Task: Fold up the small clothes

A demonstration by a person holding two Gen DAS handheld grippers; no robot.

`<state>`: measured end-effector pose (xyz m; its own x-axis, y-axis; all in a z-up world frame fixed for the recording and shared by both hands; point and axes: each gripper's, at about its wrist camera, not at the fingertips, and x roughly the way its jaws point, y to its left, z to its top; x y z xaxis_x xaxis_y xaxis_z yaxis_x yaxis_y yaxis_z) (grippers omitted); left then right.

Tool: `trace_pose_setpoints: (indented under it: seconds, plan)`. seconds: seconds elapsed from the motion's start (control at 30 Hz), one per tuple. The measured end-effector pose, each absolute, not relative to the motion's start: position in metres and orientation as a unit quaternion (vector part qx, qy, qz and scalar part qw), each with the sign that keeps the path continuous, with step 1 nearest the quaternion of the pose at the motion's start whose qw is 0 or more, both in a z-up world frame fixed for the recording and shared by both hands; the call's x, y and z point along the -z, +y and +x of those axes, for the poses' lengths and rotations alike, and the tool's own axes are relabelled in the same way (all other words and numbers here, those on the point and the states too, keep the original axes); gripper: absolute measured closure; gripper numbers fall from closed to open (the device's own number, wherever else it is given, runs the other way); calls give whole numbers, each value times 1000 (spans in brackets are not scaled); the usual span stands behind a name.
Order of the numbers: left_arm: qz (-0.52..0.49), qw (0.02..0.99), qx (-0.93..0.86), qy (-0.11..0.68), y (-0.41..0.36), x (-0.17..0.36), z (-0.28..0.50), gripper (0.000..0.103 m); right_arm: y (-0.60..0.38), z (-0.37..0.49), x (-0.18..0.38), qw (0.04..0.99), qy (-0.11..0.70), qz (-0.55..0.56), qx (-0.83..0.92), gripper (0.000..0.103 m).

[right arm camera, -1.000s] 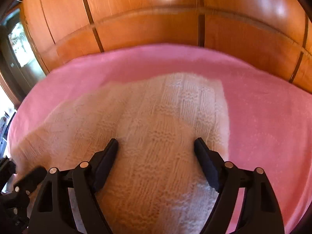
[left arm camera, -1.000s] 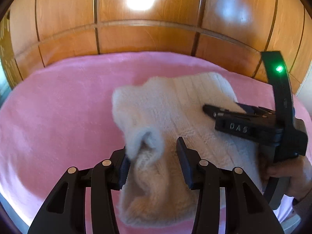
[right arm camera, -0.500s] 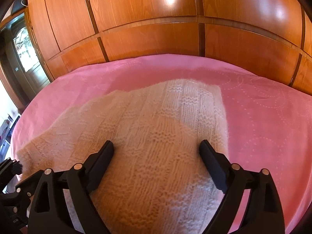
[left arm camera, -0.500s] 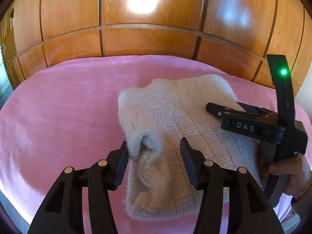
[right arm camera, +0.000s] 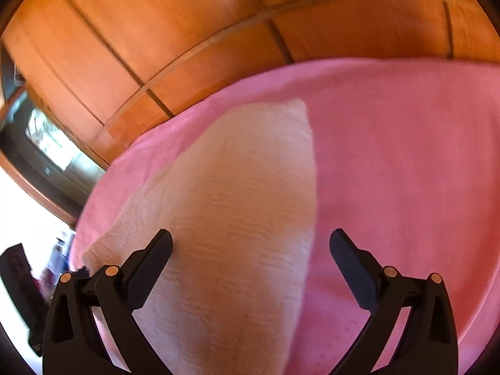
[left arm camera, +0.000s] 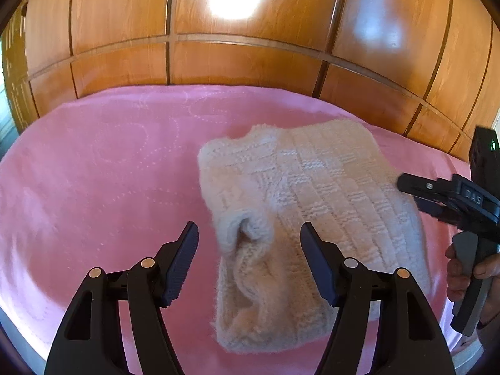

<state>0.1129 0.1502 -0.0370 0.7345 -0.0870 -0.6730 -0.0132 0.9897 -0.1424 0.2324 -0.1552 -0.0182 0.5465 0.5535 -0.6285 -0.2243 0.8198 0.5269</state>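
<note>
Garment: I see the cream knitted garment (left arm camera: 300, 206) lying folded on the pink bedspread (left arm camera: 103, 172), its near right corner hidden behind my tong arm.
Left tongs (left arm camera: 250, 247): spread, having just been opening; a rolled cuff (left arm camera: 247, 228) sits between the fingers, apart from both.
Right tongs (right arm camera: 250, 250): spread wide, just opened further, over the knit; this view is motion-blurred, the weave unreadable.
Hand (left arm camera: 468, 268): cut off at the frame edge.
Backdrop: wooden panels (left arm camera: 250, 59).

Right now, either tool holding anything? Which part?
Nothing held. Both tools, left and right, have just been opening; the cream knitted garment lies loose between their fingers.
</note>
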Motion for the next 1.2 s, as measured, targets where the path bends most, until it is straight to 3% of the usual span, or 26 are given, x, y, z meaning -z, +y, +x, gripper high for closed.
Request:
trace_pose_setpoints:
  seconds: [0.3,0.37,0.57,0.67,0.8,0.87,0.97,1.2]
  plan:
    - [-117,915,69,380,166,52,133,33,-160,245,36,811,445,256,-281,2]
    - [-151,902,96,392,175,59,143,28,-158,248,45,786,459,277,-306,2]
    - [-302,834,171,429,206,93,172,25,-157,249,50,777,457,277,-333,2]
    - [-327,823,187,425,209,99,177,26,-151,252,52,778,455,271,-338,2]
    - [-338,809,215,431,203,105,182,48,-133,257,52,790,456,241,-333,2]
    - [-348,805,225,424,204,107,181,61,-125,256,50,793,459,227,-330,18]
    - [-353,809,234,408,202,104,170,68,-129,247,42,796,453,229,-330,36]
    - [-348,811,282,377,173,73,153,70,-157,204,8,814,401,249,-339,44]
